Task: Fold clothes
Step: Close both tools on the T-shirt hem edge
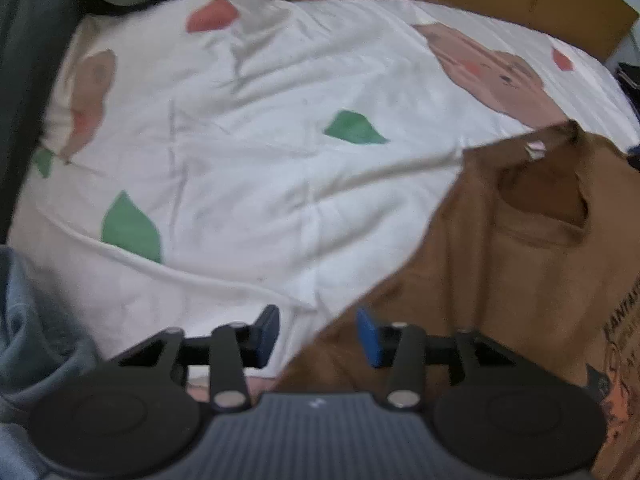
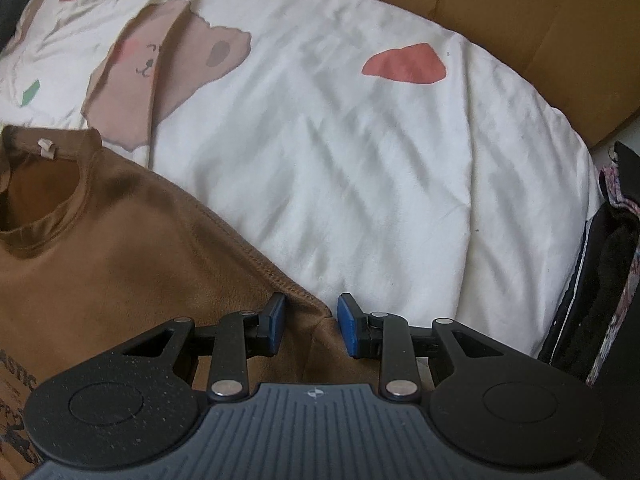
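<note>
Edges mattered most here; the brown T-shirt point(image 2: 104, 240) lay flat on the white printed duvet point(image 2: 360, 168) of the bed, neckline toward the far side, and its stitched shoulder hem ran on a slant down to my right claw point(image 2: 311, 326). That claw pointed steeply down with its blue pads parted partway; the corner of the sleeve sat in the gap, yet the pads did not seem to press on it, so I had no hold. My left claw point(image 1: 318, 336) stood wider apart over the shirt's other slanting edge; brown cloth lay beneath the right-hand pad and bare duvet beneath the left-hand one, and nothing was pinched. Beyond both edges the duvet spread wide and mostly bare, wrinkled only lightly, with room on either side; a brown cardboard wall point(image 2: 540, 20) bounded the far side; a dark bundle point(image 2: 600, 280) hung at the bed's right edge; bluish cloth point(image 1: 36, 320) bunched at the left edge, near my left claw.
</note>
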Available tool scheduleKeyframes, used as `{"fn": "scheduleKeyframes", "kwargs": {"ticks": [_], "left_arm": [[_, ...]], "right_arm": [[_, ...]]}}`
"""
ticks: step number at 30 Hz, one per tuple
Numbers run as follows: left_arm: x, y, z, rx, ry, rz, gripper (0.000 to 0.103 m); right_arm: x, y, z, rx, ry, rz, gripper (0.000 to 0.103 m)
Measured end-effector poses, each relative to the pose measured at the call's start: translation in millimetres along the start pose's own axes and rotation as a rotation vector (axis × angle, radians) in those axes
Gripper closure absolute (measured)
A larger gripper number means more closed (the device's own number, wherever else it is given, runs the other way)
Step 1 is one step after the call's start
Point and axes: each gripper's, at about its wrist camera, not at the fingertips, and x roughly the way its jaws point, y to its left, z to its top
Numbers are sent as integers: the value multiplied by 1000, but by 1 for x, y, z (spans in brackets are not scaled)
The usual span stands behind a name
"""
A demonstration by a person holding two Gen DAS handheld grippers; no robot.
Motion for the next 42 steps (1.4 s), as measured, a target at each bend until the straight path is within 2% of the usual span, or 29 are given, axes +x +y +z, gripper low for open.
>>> {"fn": "scheduleKeyframes", "kwargs": {"ticks": [3,7,10,16,21,31,32,34,39,42], "left_arm": [[1,-7,1,70,27,-24,54],[-3,-14,5,171,37,-30,53],[-5,-13,11,180,27,-30,53],[-5,-13,22,206,14,-43,53],[-6,-13,27,227,19,-53,53],[11,-22,23,270,26,-53,54],[14,-23,22,281,32,-49,55],[20,-24,20,288,52,-48,66],[32,-25,11,293,97,-42,69],[32,-24,5,286,96,-33,69]], "right_arm": [[1,8,4,-41,22,-25,70],[1,14,5,-59,31,-26,87],[2,24,2,-106,21,-53,90],[0,29,-9,-119,-25,-81,95],[0,32,-20,-128,-71,-99,96],[1,25,-25,-93,-97,-76,96],[1,25,-25,-92,-97,-76,96],[0,25,-25,-91,-96,-76,96],[1,25,-24,-89,-94,-76,96],[1,25,-24,-87,-93,-76,96]]}}
